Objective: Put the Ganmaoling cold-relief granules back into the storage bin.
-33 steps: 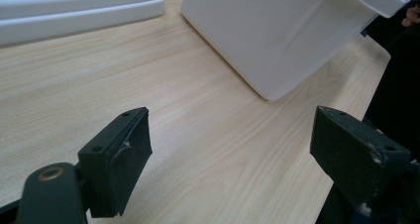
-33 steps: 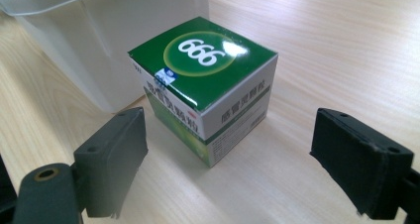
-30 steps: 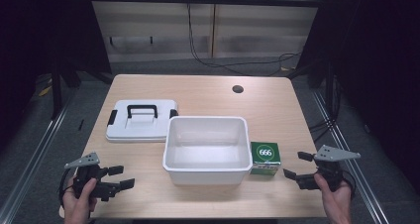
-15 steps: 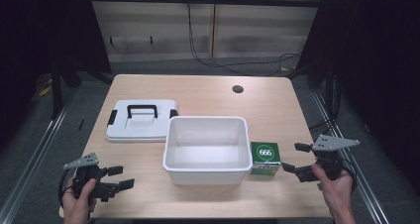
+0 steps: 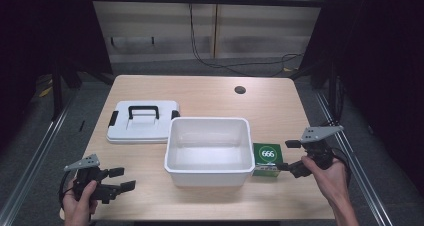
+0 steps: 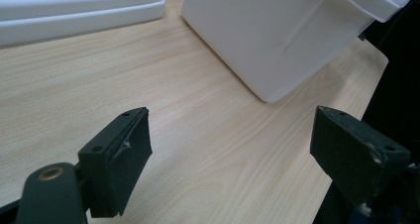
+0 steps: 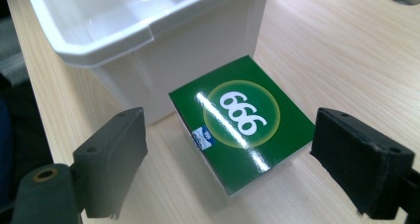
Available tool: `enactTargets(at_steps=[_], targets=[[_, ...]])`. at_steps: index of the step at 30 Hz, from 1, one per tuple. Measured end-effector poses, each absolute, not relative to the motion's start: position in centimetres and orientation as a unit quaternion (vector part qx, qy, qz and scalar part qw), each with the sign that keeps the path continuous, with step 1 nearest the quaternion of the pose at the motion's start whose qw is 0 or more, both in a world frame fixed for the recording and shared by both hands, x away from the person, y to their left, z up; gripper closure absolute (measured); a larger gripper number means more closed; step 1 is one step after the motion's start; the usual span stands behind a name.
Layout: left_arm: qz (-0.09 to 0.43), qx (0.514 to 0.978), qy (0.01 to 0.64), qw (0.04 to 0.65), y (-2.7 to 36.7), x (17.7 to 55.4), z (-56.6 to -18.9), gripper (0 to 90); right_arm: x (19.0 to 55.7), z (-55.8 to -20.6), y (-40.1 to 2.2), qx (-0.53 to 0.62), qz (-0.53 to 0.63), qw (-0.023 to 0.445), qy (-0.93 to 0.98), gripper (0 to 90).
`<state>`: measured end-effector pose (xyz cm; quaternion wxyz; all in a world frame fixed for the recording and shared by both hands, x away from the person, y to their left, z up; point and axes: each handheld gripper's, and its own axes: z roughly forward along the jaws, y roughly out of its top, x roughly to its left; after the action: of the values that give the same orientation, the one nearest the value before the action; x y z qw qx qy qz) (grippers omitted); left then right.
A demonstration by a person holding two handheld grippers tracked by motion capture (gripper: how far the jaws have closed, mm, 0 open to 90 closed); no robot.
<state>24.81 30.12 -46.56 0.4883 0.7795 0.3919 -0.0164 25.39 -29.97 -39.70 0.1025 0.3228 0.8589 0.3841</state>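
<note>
The right hand-held gripper [image 7: 228, 169] stood spread wide — the green box [image 7: 242, 120] lay just ahead, between its jaws; the left hand-held gripper [image 6: 230, 157] gaped empty.

left tongs [image 5: 121, 178]: jaws apart, low | right tongs [image 5: 289, 156]: jaws apart, low

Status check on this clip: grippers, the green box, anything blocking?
Left gripper open, idle over bare table. Right gripper open, lined up on green box. Box flat, against the white bin. Bin wall crowds one side.
</note>
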Motion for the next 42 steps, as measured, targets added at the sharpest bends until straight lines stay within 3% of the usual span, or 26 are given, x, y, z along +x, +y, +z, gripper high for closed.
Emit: enactTargets(at_steps=[21, 26, 42], targets=[[-0.018, 0.779, 0.391, 0.49, 30.2, 24.8, -46.6, 16.1, 29.0, -38.3, -26.4, 0.213, 0.256, 0.063, 0.941, 12.8], [-0.019, 0.779, 0.391, 0.49, 30.1, 24.8, -46.6, 16.1, 29.8, -38.2, -26.3, 0.211, 0.238, 0.029, 0.948, 12.8], [-0.019, 0.781, 0.391, 0.487, 30.2, 24.8, -46.6, 16.1, 31.3, -38.5, -24.7, 0.154, 0.188, 0.042, 0.969, 8.5]])
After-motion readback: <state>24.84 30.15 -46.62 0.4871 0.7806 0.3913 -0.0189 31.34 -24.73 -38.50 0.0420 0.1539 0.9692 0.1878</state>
